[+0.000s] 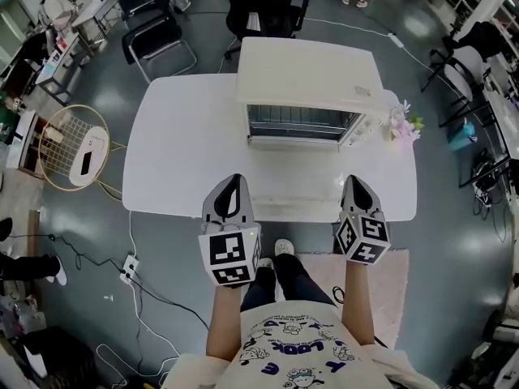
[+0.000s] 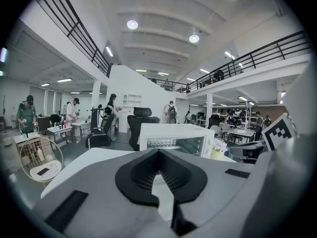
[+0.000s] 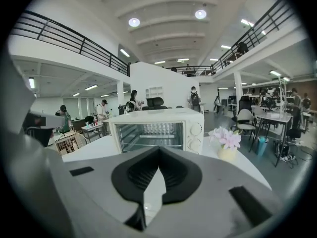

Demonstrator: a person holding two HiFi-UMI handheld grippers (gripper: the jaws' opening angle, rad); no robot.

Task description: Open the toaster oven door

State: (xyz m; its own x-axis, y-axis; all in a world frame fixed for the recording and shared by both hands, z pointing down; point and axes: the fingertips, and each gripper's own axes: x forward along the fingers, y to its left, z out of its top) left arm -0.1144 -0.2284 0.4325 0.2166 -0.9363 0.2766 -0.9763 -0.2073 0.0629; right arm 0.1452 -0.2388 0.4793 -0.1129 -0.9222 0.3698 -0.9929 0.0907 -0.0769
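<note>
left gripper (image 1: 234, 180) jaws together, empty, right gripper (image 1: 355, 181) jaws together, empty

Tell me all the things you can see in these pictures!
table: 1, white, middle of the room
toaster oven: 1, cream, on the far side of the table
flowers: 1 small pot, pink, on the table right of the toaster oven
chairs: at least 2, black, on the floor behind the table
wire basket: 1, round and pale, on the floor left of the table
rug: 1, pink, on the floor at the near right
power strip: 1, white, on the floor at the near left, with cables
left hand-held gripper: 1, grey, over the table's near edge, shut, empty
right hand-held gripper: 1, grey, over the table's near edge, shut, empty
</note>
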